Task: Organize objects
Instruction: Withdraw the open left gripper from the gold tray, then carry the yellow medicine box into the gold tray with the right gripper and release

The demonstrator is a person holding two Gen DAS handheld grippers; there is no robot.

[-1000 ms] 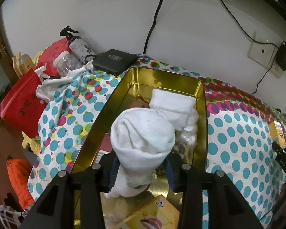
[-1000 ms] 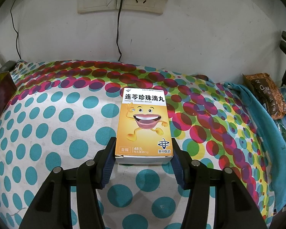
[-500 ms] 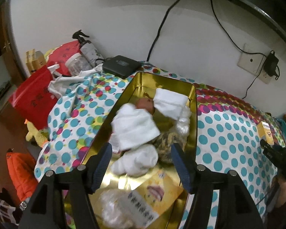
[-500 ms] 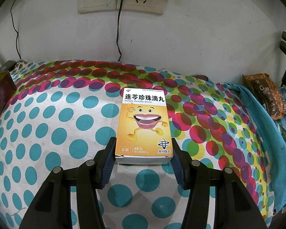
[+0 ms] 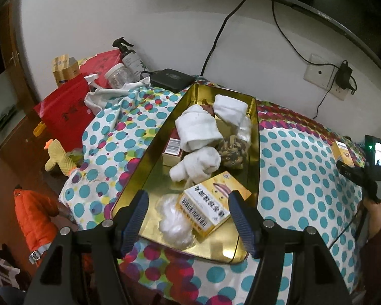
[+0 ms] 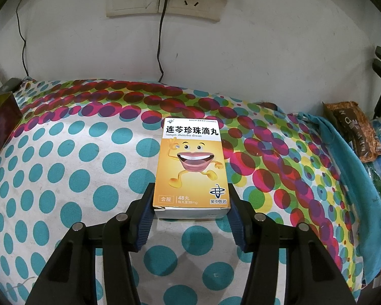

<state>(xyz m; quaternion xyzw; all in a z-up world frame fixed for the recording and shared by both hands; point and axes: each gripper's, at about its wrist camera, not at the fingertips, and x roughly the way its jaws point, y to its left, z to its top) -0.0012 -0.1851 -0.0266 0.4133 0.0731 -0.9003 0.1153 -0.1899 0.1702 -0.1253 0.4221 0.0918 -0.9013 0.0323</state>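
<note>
A gold metal tray (image 5: 149, 157) lies on the dotted cloth in the left wrist view. It holds rolled white socks (image 5: 198, 129), a second white roll (image 5: 198, 165), a yellow medicine box (image 5: 208, 203), a white plastic wad (image 5: 174, 218) and a brown bundle (image 5: 232, 150). My left gripper (image 5: 188, 203) is open and empty above the tray's near end. My right gripper (image 6: 190, 200) has its blue pads against the sides of an orange medicine box (image 6: 191, 162) that lies flat on the cloth. That box also shows far right in the left wrist view (image 5: 343, 151).
A black box (image 5: 171, 78), spray bottle (image 5: 129, 56), clear jar (image 5: 118, 75) and red bag (image 5: 63, 109) crowd the table's far left. A blue cloth (image 6: 353, 175) and brown packet (image 6: 355, 132) lie right. Wall sockets with cables (image 6: 165, 0) are behind.
My left gripper let go of the rolled white sock into the tray, opened, and drew back and up. The right gripper and its box have not moved.
</note>
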